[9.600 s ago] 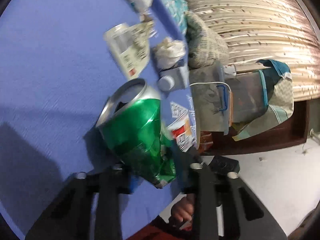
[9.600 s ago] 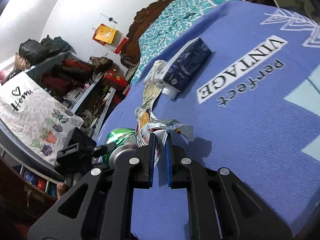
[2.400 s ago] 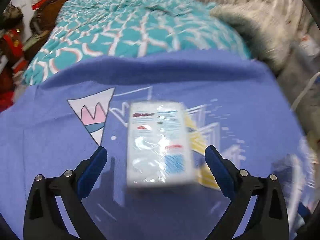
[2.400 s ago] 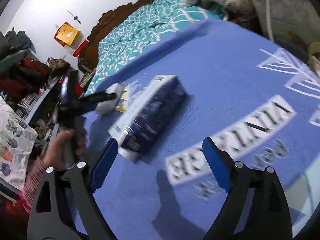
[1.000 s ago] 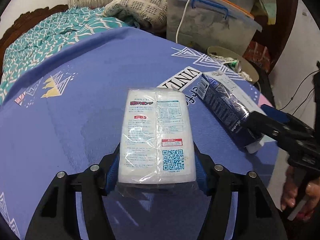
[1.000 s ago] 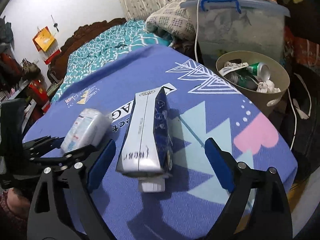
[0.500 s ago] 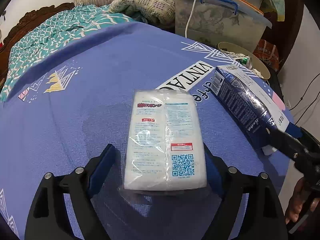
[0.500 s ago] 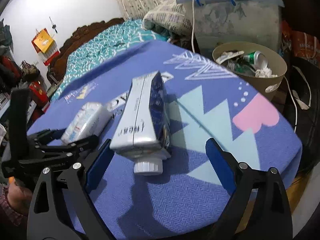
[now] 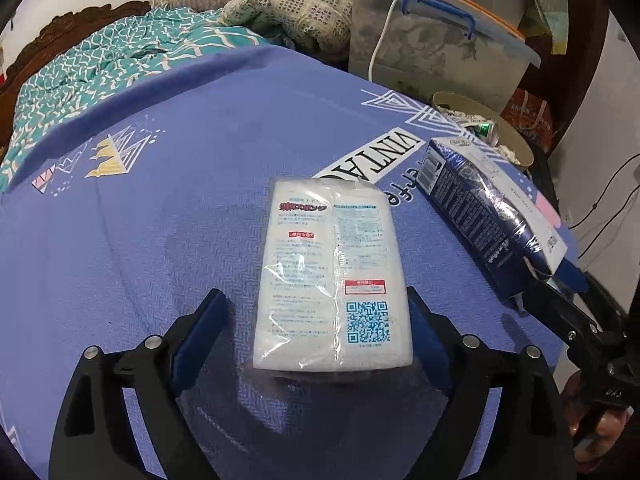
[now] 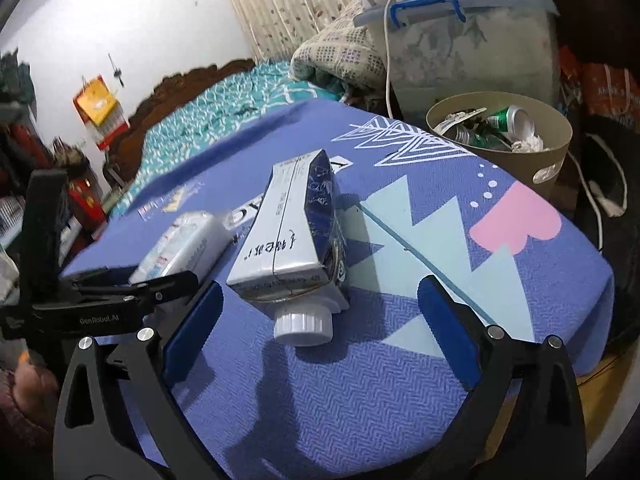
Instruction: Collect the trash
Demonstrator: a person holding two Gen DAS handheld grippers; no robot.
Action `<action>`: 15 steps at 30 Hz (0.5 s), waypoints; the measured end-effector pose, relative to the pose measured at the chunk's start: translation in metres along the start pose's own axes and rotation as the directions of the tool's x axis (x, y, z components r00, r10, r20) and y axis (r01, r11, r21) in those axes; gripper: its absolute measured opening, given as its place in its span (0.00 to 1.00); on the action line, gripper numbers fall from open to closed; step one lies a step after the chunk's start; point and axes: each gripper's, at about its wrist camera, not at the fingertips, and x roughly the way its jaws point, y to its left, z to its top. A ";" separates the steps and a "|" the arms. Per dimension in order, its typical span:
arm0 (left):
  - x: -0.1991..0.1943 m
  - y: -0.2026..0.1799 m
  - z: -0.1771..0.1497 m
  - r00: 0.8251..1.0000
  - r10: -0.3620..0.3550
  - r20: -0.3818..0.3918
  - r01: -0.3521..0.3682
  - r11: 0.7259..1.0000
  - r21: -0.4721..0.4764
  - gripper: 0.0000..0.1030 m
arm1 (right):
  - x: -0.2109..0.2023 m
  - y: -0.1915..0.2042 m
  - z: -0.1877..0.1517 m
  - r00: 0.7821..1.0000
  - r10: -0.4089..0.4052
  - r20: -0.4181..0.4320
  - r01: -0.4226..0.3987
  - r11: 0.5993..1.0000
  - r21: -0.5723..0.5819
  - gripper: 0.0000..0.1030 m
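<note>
Both packages are now lying released on the blue cloth, with both tools spreading apart around them.

The white plastic pack (image 9: 334, 276) is lying flat between the splayed fingers of the left gripper (image 9: 316, 332), released, probably for a re-grip. Beside it, the dark blue carton (image 10: 296, 232) is resting cap-first between the right gripper (image 10: 320, 316) fingers, also unheld. Past the table's edge, the bin (image 10: 552, 160) is waiting, already holding cans and paper.

white packet (image 9: 334, 276) between spread jaws, carton (image 9: 488, 210) beside
</note>
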 end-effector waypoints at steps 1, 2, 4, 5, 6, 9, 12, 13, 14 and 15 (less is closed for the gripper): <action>-0.001 0.002 0.000 1.000 -0.015 0.005 0.015 1.000 -0.007 0.81 | -0.001 -0.001 -0.001 1.000 0.009 0.007 -0.009 1.000 0.010 0.95; -0.002 0.004 0.000 0.999 -0.032 0.011 0.032 0.999 -0.016 0.81 | -0.002 -0.001 -0.002 1.000 0.012 0.011 -0.012 1.000 0.011 0.95; -0.004 0.006 0.000 0.999 -0.047 0.020 0.048 0.998 -0.031 0.81 | -0.002 0.001 -0.002 1.000 0.001 0.017 -0.001 1.000 -0.007 0.95; -0.004 0.007 -0.001 0.998 -0.051 0.023 0.052 0.998 -0.037 0.81 | -0.002 0.002 -0.003 1.000 -0.006 0.021 0.007 1.000 -0.014 0.96; -0.004 0.008 0.000 0.998 -0.054 0.025 0.055 0.998 -0.043 0.81 | -0.002 0.003 -0.003 1.000 -0.012 0.026 0.012 1.000 -0.019 0.96; -0.005 0.008 0.000 0.998 -0.059 0.026 0.060 0.997 -0.047 0.81 | -0.002 0.002 -0.003 0.999 -0.010 0.039 0.010 1.000 -0.005 0.97; -0.005 0.007 0.000 0.998 -0.057 0.029 0.058 0.997 -0.043 0.81 | -0.005 0.001 -0.005 0.998 -0.004 0.060 0.004 1.000 0.009 0.97; -0.005 0.007 -0.001 0.998 -0.056 0.030 0.057 0.997 -0.042 0.81 | -0.007 0.001 -0.006 0.997 -0.002 0.071 0.001 1.000 0.013 0.97; -0.005 0.007 -0.001 0.998 -0.055 0.030 0.056 0.998 -0.042 0.83 | -0.008 0.000 -0.008 0.997 0.002 0.083 -0.004 1.000 0.018 0.97; -0.006 0.007 -0.001 0.998 -0.054 0.032 0.055 0.998 -0.041 0.84 | -0.010 -0.001 -0.009 0.996 0.007 0.094 -0.009 1.000 0.025 0.97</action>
